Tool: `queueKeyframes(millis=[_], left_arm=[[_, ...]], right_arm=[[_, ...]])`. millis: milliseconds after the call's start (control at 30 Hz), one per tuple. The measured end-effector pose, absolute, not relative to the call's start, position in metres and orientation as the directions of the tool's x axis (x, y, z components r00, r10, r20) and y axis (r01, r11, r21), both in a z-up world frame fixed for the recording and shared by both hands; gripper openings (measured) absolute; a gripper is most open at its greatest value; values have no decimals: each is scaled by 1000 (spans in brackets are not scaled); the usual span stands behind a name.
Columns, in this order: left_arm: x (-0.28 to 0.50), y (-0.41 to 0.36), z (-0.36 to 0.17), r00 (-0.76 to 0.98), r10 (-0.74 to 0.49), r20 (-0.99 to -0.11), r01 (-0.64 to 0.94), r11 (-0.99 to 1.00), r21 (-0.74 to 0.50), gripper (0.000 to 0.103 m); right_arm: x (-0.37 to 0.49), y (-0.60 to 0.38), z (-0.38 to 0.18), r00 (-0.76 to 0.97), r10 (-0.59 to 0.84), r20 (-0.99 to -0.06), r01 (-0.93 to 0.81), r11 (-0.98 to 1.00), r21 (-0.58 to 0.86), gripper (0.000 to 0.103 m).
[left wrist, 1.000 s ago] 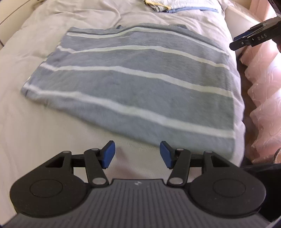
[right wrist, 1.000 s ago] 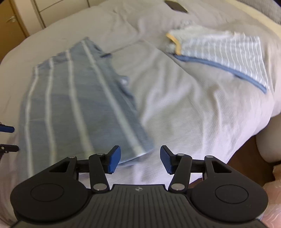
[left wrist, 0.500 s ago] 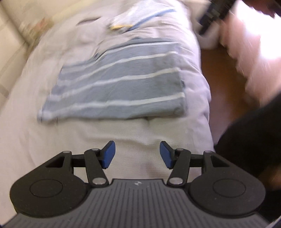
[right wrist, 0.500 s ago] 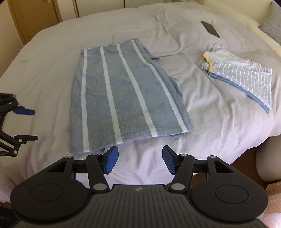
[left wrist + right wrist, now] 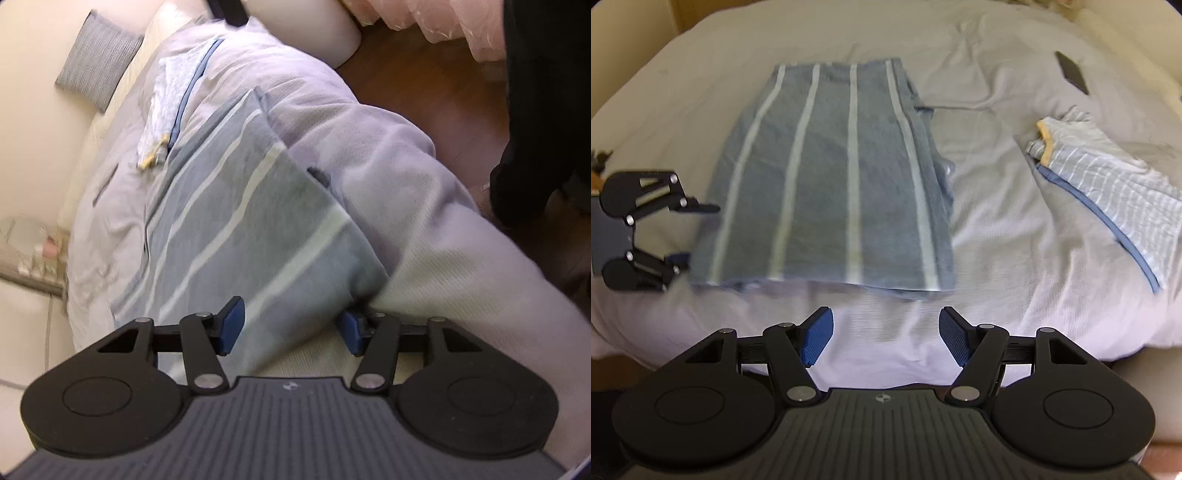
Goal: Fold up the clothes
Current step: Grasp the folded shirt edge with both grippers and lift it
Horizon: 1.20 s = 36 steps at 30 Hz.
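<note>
Left gripper [image 5: 291,328] has reached one striped garment [image 5: 831,173] (four stripes, jaws apart).

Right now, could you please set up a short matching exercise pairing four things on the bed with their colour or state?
Things:
1. folded towel
2. small garment
3. phone
4. left gripper

Descriptions:
A. dark, flat, far side of the bed
B. grey-blue with four pale stripes
C. open, at the towel's near left corner
D. thin stripes, yellow and blue trim

Pairs: 1-B, 2-D, 3-A, 4-C
</note>
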State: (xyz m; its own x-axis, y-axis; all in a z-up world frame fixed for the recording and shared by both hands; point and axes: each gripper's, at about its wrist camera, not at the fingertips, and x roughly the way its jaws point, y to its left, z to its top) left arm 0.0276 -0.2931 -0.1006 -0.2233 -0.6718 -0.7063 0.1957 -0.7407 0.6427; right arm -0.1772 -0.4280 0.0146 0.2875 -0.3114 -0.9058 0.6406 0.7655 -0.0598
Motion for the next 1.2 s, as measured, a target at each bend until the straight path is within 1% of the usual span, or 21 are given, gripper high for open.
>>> queueKeyframes(millis=[33, 67, 100, 167, 200, 233, 400, 467, 567, 633, 700, 733, 767, 867, 933, 967, 1000, 1067, 1200], left_arm=[[26, -299, -96, -227, -659, -717, 245, -751, 613, 38], [25, -306, -91, -232, -646, -727, 293, -759, 581, 19], [23, -312, -86, -238, -633, -737, 341, -765, 547, 11], [20, -325, -76, -252, -606, -754, 432, -768, 473, 11], [20, -332, -70, -257, -595, -761, 490, -759, 428, 10], [22, -343, -60, -253, -591, -766, 570, -730, 376, 9], [33, -375, -30, -217, -602, -768, 769, -591, 245, 8], [38, -385, -23, -206, -606, -768, 820, -535, 202, 7], [47, -395, -16, -206, -607, -768, 863, -482, 150, 7], [49, -397, -14, -199, -607, -769, 871, -469, 145, 7], [48, -395, -16, -192, -606, -772, 867, -473, 157, 7], [47, -393, -18, -188, -606, -773, 862, -479, 165, 7], [46, -391, -19, -185, -605, -774, 858, -484, 173, 6], [43, -384, -24, -176, -605, -777, 844, -499, 198, 4], [42, -380, -27, -170, -604, -778, 834, -509, 214, 3], [41, -378, -28, -167, -604, -779, 828, -514, 222, 1], [39, -376, -30, -164, -604, -780, 822, -521, 231, 0], [36, -372, -31, -164, -605, -779, 803, -540, 250, 0], [38, -366, -30, -179, -606, -775, 801, -547, 242, 0]], right_arm=[[-178, -433, 8, 287, -310, -906, 604, 793, -80, 66], [-179, -438, 1, 287, -309, -907, 566, 819, -100, 66], [-177, -439, -5, 297, -318, -900, 508, 851, -133, 66], [-172, -437, -16, 327, -347, -879, 381, 899, -213, 70], [-170, -433, -21, 352, -352, -867, 323, 915, -240, 76], [-168, -429, -27, 379, -353, -856, 265, 927, -265, 79], [-157, -405, -55, 504, -350, -790, 3, 915, -403, 79], [-151, -402, -67, 539, -345, -768, -48, 898, -437, 79], [-145, -402, -83, 580, -333, -744, -88, 882, -463, 75], [-145, -403, -94, 592, -339, -731, -121, 859, -497, 66], [-148, -407, -101, 589, -371, -718, -130, 834, -537, 61], [-150, -411, -104, 584, -386, -715, -130, 825, -551, 57], [-153, -416, -105, 578, -391, -717, -133, 821, -555, 55], [-160, -426, -103, 559, -383, -736, -154, 824, -545, 40], [-160, -432, -100, 543, -365, -756, -161, 839, -521, 21], [-160, -435, -98, 535, -356, -766, -164, 846, -508, 16], [-159, -437, -95, 529, -352, -772, -163, 851, -499, 6], [-157, -441, -86, 518, -342, -784, -155, 864, -479, 3], [-154, -441, -66, 509, -326, -797, -153, 876, -456, 2]])
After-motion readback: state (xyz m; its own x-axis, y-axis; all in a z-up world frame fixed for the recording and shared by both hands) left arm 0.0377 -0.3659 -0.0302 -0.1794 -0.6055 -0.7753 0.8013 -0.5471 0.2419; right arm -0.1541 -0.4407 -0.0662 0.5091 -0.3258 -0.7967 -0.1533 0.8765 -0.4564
